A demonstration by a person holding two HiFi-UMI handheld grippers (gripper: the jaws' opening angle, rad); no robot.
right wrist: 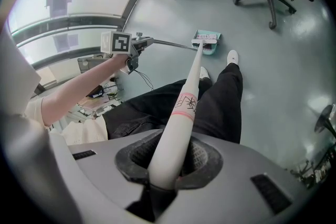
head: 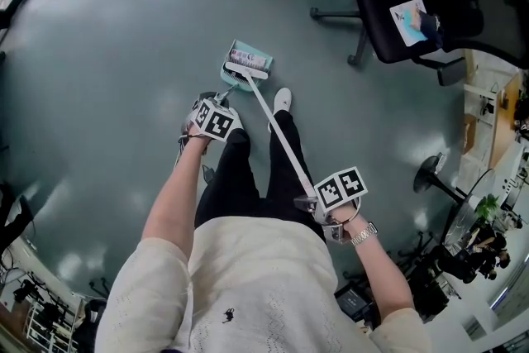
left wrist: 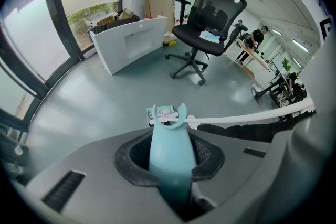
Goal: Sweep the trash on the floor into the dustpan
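- Left tool (left wrist: 169,162) clamped on the teal handle of the dustpan (head: 263,63), with the pan resting on the floor (head: 116,54) just ahead of the shoes.
- Right tool (right wrist: 168,165) clamped round the white stick of the broom (head: 281,136), with the brush head at the pan's mouth.
- Likely the last of the sweeping: pale trash (head: 249,57) inside the pan, none made out on the floor nearby.
- Next, probably: keep the pan flat and steady, one short stroke over the lip, then lift level.

Even daylight from the windows (left wrist: 31,34) left of the office chair (left wrist: 207,29) glares in pale patches on the glossy floor (head: 124,95); fisheye edges bend and darken.
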